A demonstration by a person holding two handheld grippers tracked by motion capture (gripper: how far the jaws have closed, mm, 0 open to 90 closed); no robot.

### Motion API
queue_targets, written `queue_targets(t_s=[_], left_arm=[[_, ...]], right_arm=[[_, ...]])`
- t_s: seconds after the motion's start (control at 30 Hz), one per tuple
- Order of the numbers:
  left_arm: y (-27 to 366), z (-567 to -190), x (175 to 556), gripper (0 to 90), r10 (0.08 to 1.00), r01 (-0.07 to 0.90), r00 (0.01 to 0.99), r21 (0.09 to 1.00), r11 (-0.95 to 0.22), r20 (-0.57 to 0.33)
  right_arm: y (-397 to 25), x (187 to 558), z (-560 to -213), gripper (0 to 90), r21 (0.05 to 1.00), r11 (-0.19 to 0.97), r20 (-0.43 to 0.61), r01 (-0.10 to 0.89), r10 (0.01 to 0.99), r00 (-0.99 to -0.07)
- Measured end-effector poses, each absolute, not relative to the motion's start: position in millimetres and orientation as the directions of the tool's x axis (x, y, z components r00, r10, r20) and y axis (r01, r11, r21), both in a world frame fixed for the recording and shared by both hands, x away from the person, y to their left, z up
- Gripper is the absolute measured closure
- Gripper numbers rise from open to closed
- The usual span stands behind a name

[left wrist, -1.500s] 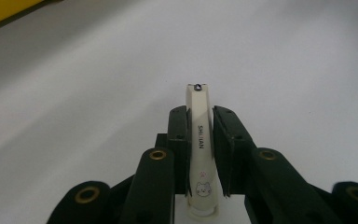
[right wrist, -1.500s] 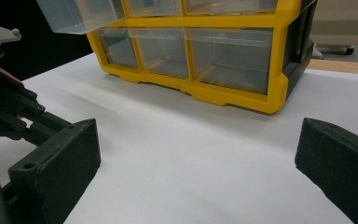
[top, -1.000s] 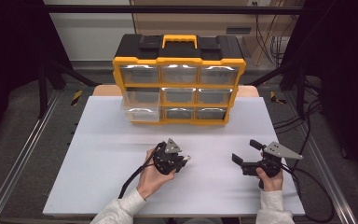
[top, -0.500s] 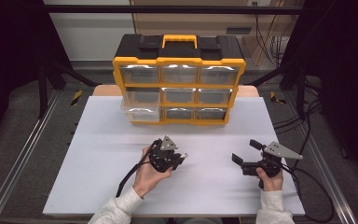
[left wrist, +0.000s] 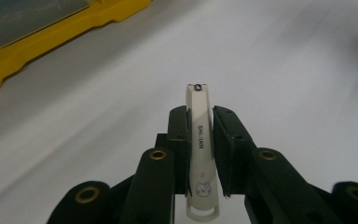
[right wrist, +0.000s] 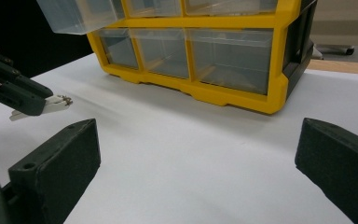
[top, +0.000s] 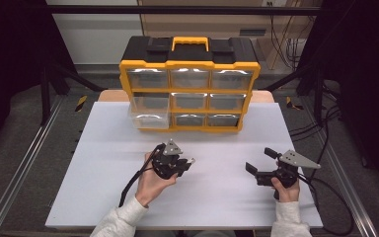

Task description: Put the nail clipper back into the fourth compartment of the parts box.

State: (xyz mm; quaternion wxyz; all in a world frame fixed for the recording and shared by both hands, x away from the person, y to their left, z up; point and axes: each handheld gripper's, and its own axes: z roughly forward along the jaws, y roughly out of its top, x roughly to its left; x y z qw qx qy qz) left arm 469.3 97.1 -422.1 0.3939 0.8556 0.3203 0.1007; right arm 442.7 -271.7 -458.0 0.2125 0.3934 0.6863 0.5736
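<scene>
I had the left gripper (left wrist: 200, 140) clamped on a slim white nail clipper with a small cartoon face printed near its looped end (left wrist: 199, 154), both jaws pressed flat against its long sides, the cutting tip poking forward past the pads. It hung over the white table top (top: 217, 197), well in front of the yellow-and-black plastic organiser with clear drawers (top: 189, 84).

The organiser's left-hand middle drawer (top: 149, 109) stood pulled out, and I judged that drawer the likely destination. To do it well I would have kept the clipper level, carried it above the drawer's front lip, and let go only once the tip was inside, since a smooth lacquered body held on narrow faces could pivot or slip.

The right gripper (top: 262, 167) rested spread wide and empty, in front of the organiser's right corner, its jaws matte black and blocky. The drawers were glossy, see-through and boxy; the frame hard moulded plastic; the table top matte and featureless. Whether any drawer held contents I could not tell through the glare.
</scene>
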Motion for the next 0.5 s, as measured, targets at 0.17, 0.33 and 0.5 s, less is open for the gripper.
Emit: queue_targets(t_s=[0.17,0.33,0.5], left_arm=[[100.5,-418.2,469.5,76.2,0.629,0.47,0.773,0.74,-0.481,-0.082],[103.3,-414.8,469.6,76.3,0.631,0.468,0.772,0.742,-0.481,-0.078],[107.5,-409.9,470.0,76.2,0.633,0.465,0.77,0.746,-0.476,-0.076]], right_arm=[[-271.6,442.7,-458.1,0.3,0.955,0.032,0.16,0.296,0.784,-0.6],[-271.8,442.6,-457.9,0.3,0.955,0.033,0.159,0.296,0.784,-0.601],[-271.6,442.7,-458.0,0.2,0.954,0.033,0.16,0.297,0.784,-0.6]])
